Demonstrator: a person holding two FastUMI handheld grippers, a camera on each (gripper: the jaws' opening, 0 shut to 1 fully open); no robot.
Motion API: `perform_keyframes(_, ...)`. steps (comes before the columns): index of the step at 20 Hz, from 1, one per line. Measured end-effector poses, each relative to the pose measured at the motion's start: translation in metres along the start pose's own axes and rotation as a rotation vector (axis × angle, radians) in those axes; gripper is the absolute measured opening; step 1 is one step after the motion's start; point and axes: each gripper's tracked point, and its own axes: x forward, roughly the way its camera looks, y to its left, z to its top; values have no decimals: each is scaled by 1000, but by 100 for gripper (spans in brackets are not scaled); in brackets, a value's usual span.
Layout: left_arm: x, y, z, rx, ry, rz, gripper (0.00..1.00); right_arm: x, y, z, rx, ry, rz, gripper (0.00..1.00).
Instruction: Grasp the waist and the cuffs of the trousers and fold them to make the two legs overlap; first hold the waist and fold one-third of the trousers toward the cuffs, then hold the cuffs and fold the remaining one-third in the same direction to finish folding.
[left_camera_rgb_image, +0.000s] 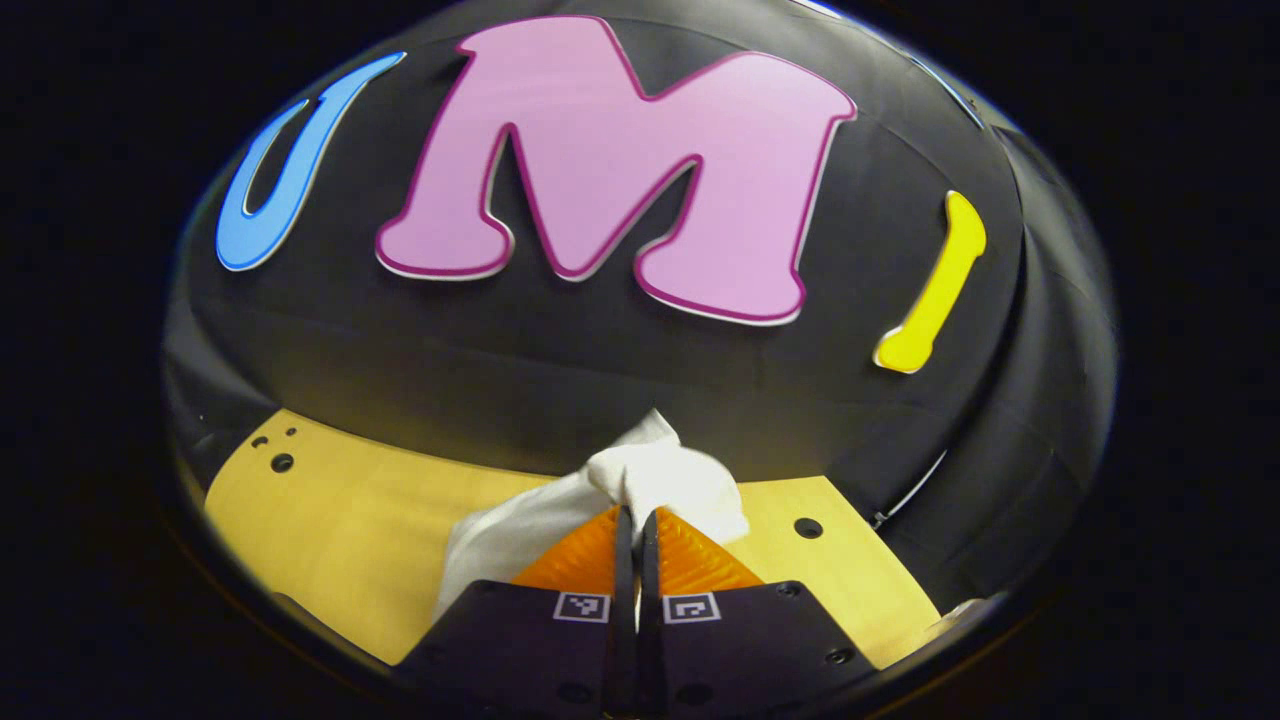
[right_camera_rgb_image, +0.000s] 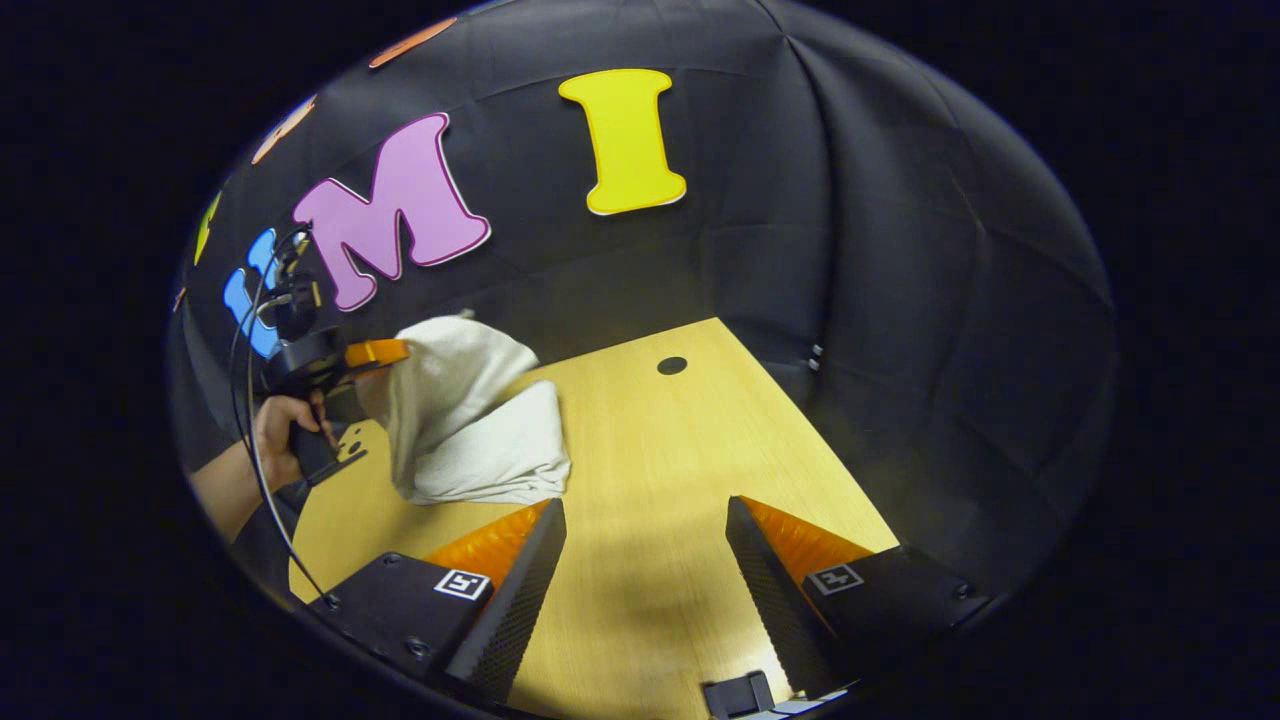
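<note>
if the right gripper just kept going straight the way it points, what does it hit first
Probably the bare table top: the open right gripper points across it with nothing between its fingers. The white trousers lie off to the left of that line, held up by the left gripper. Depth is uncertain.

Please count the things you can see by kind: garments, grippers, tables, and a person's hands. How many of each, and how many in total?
Garments: 1, the white trousers, bunched and lifted off the table.
Grippers: 2, the left gripper and the right gripper.
Tables: 1, the wooden table.
Hands: 1, the hand holding the left gripper.
Total: 5
</note>
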Motion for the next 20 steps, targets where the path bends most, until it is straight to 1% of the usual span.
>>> perform_keyframes(4,8,-31,-40,30,68,3,6,-2,7,-4,-42,7,57,99)
perform_keyframes(6,5,-39,-59,44,94,13,11,-2,11,-8,-68,13,82,99)
perform_keyframes(8,-1,-45,-70,38,105,7,14,-3,15,-12,-91,22,103,99)
perform_keyframes(9,-4,-47,-75,38,111,2,21,-3,17,-13,-101,24,113,99)
perform_keyframes(11,-13,-50,-79,40,119,-20,30,-4,21,-16,-112,25,129,99)
perform_keyframes(14,-32,-43,-75,37,96,-28,68,-2,32,-19,-115,29,150,99)
perform_keyframes(15,-41,-37,-71,38,82,-22,87,-2,37,-20,-116,30,158,99)
perform_keyframes(17,-62,-20,-63,57,55,3,95,-1,48,-20,-126,23,173,99)
perform_keyframes(20,-103,5,-51,105,7,29,96,-4,64,-23,-156,12,182,99)
